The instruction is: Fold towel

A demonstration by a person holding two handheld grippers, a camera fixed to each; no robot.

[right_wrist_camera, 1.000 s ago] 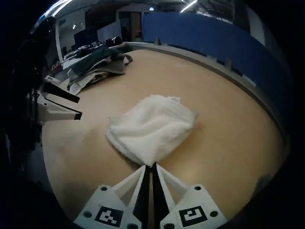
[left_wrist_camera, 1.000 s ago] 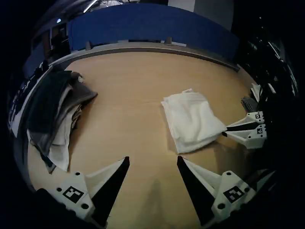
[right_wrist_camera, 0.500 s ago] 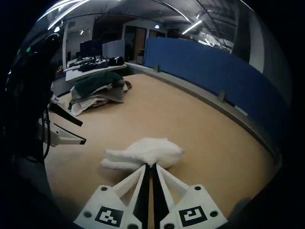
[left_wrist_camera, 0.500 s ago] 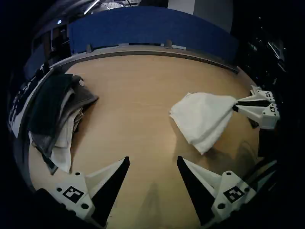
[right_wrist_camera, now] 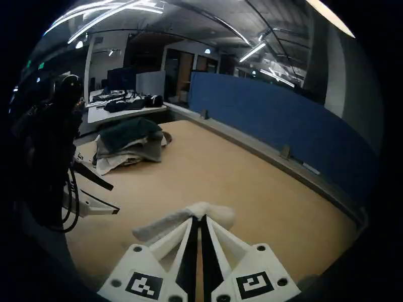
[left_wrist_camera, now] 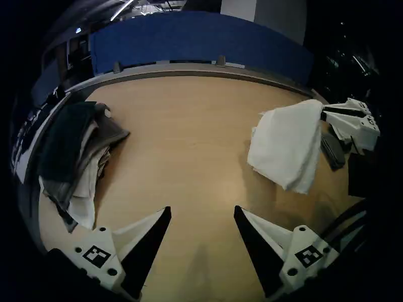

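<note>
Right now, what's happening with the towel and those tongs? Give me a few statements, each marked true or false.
1. The right tongs grip the white towel. True.
2. The left tongs are shut. False: they are open and hold nothing.
3. A pile of cloths sits on the table. True.
4. The towel lies flat on the table. False: it hangs from the right tongs.
</note>
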